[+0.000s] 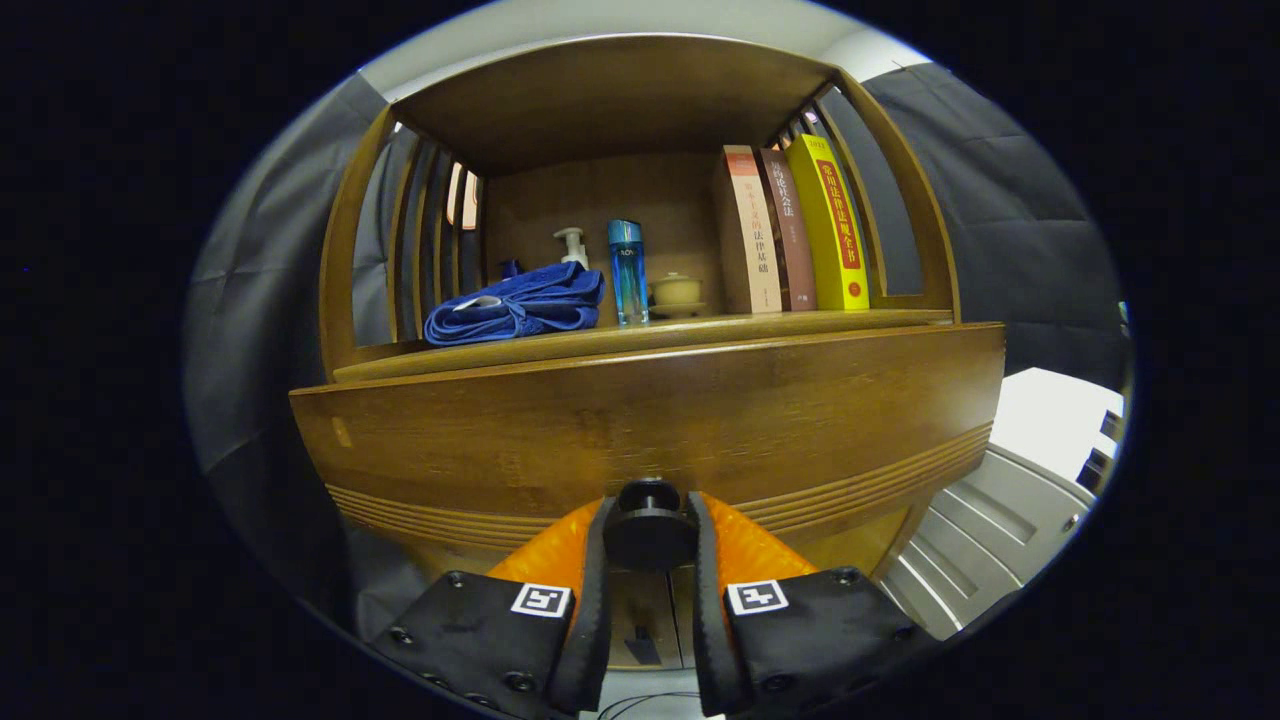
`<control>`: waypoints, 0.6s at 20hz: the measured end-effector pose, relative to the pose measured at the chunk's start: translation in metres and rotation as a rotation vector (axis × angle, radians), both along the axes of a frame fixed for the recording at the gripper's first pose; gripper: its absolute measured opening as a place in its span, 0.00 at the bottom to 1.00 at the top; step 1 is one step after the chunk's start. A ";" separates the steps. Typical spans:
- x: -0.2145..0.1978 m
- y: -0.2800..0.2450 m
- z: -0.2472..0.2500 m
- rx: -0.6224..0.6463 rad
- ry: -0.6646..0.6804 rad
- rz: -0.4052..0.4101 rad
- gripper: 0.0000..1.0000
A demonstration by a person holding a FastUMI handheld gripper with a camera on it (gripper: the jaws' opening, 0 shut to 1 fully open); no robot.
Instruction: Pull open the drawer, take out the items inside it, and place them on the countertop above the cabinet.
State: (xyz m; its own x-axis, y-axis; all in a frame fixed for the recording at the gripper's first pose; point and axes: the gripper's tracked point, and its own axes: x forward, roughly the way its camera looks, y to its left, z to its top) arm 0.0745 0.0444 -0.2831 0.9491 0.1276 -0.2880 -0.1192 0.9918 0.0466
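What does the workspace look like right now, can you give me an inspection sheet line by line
Surface: wooden countertop above the drawer, already carrying things.
Job's things: drawer front faces the camera; round knob sits between the fingers; drawer contents hidden.
Clutter: folded blue cloth, pump bottle, blue bottle, small lidded cup, three upright books standing side by side.
Grippers: gripper with both fingers closed against the knob's sides.
Cables: thin cable low between the fingers.
Surroundings: slatted wooden side rails, dark cloth wall, pale panelled surface beyond the cabinet.
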 end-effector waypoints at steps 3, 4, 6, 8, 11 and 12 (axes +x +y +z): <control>-0.022 -0.003 0.006 0.005 0.028 -0.003 0.43; -0.030 -0.003 0.009 0.000 0.029 0.002 0.43; -0.043 -0.006 0.012 -0.008 0.036 0.007 0.43; -0.052 -0.008 0.015 -0.006 0.043 0.002 0.43; -0.065 -0.009 0.017 -0.030 0.065 0.009 0.43; -0.070 -0.009 0.018 -0.030 0.073 0.011 0.43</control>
State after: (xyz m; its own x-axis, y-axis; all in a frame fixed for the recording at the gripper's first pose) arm 0.0047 0.0357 -0.2650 0.9241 0.1279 -0.3600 -0.1273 0.9915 0.0256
